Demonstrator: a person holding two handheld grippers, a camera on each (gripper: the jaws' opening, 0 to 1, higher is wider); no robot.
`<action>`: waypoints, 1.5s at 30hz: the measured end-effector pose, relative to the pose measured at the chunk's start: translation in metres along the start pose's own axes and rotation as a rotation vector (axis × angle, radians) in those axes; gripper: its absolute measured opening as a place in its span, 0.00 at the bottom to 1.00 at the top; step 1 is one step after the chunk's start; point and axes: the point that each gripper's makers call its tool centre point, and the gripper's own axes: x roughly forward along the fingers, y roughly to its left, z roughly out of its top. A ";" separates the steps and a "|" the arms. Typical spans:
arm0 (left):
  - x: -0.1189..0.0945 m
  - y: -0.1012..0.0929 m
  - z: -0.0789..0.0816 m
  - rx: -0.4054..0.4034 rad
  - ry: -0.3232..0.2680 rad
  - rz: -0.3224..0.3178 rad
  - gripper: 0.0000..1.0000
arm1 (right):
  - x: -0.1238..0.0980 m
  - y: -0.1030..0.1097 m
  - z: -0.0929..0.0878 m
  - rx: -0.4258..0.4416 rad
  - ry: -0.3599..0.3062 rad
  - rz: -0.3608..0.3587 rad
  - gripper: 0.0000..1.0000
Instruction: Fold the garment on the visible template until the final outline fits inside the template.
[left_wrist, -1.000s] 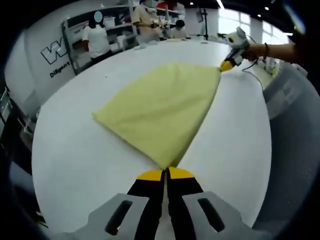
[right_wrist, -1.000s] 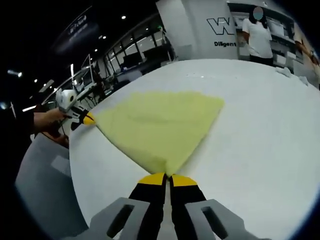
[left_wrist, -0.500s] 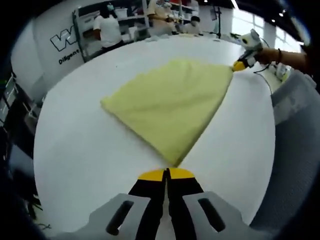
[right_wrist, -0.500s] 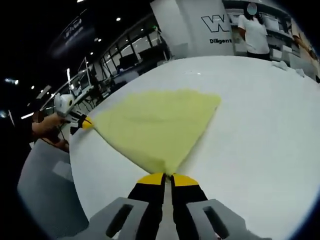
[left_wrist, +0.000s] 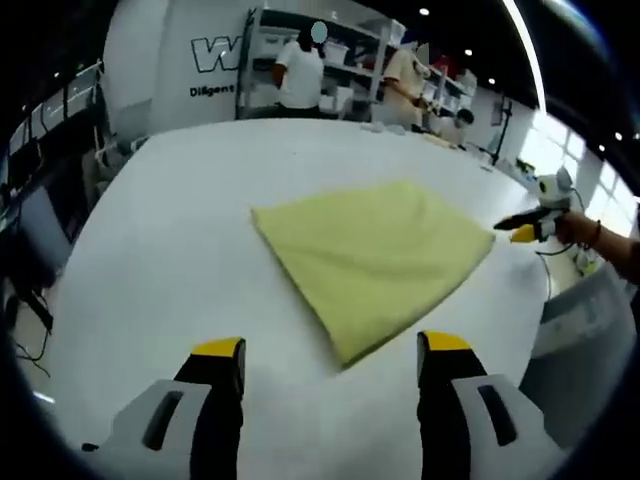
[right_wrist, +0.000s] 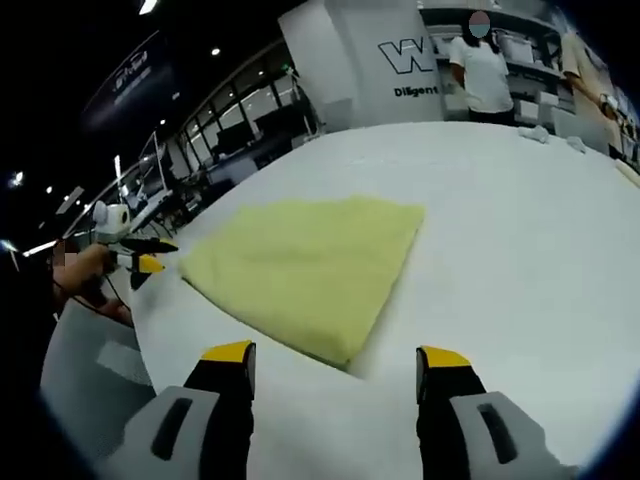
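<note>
A pale yellow garment (left_wrist: 375, 255), folded into a flat wedge, lies on the white round table (left_wrist: 170, 230). My left gripper (left_wrist: 330, 350) stands open just short of the garment's near corner, its jaws wide apart and holding nothing. In the right gripper view the same garment (right_wrist: 305, 265) lies flat, and my right gripper (right_wrist: 335, 355) is open in front of its near corner, also holding nothing. The right gripper (left_wrist: 528, 230) shows at the cloth's far right corner in the left gripper view, held by a hand. The left gripper (right_wrist: 140, 262) shows at the left corner in the right gripper view.
The table edge (left_wrist: 545, 300) curves close on the right, with grey floor beyond. People (left_wrist: 300, 70) stand at shelves (left_wrist: 350, 60) behind the table. A white wall with lettering (right_wrist: 420, 70) rises at the back. Bare tabletop surrounds the cloth.
Both grippers were shut on the garment's corners and have opened, letting go. The cloth now rests flat on the table. Both cameras have shifted.
</note>
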 end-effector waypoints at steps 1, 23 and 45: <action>-0.003 -0.003 0.000 -0.002 -0.003 0.000 0.75 | -0.002 0.001 -0.003 -0.017 0.008 -0.012 0.70; -0.053 -0.056 -0.007 0.000 -0.040 0.032 0.99 | -0.065 0.060 0.004 0.009 -0.086 -0.013 0.99; -0.060 -0.079 -0.019 0.004 -0.034 0.021 0.99 | -0.078 0.084 -0.002 -0.003 -0.132 -0.011 0.99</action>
